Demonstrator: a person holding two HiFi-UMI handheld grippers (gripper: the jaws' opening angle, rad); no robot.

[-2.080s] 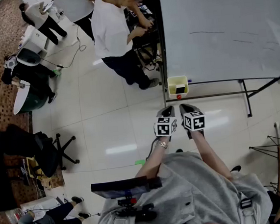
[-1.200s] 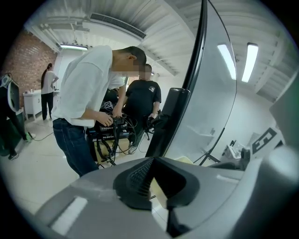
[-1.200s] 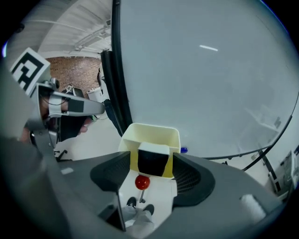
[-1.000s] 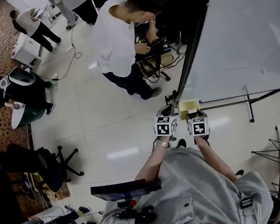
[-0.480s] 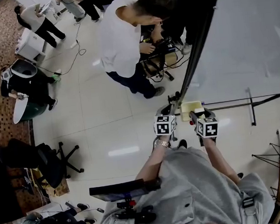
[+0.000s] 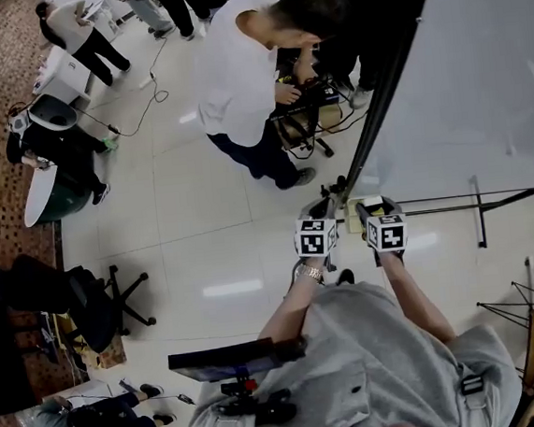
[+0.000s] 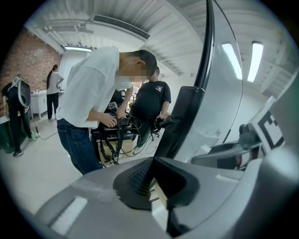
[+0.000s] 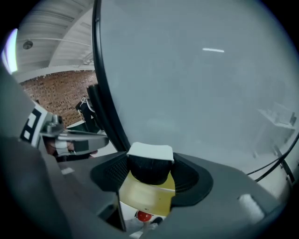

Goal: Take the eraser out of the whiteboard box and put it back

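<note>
In the right gripper view my right gripper [image 8: 150, 172] is shut on the eraser [image 8: 150, 161], a black block with a white top. It hangs just above the yellow whiteboard box [image 8: 147, 196], and a red knob [image 8: 143, 215] shows below that. In the head view the right gripper [image 6: 368, 211] sits over the box [image 6: 370, 203] at the whiteboard's [image 6: 479, 75] lower left corner. My left gripper [image 6: 326, 202] stays just left of it, beside the board's black frame. In the left gripper view its jaws [image 7: 154, 175] meet with nothing between them.
A person in a white shirt [image 6: 235, 79] bends over an equipment cart [image 6: 303, 101] just beyond the board's edge. The whiteboard's stand bars [image 6: 477, 202] run along the floor to the right. An office chair [image 6: 97, 299] stands far left, with other people farther off.
The right gripper has shifted slightly left and forward over the box. The left gripper has kept its place beside the frame.
</note>
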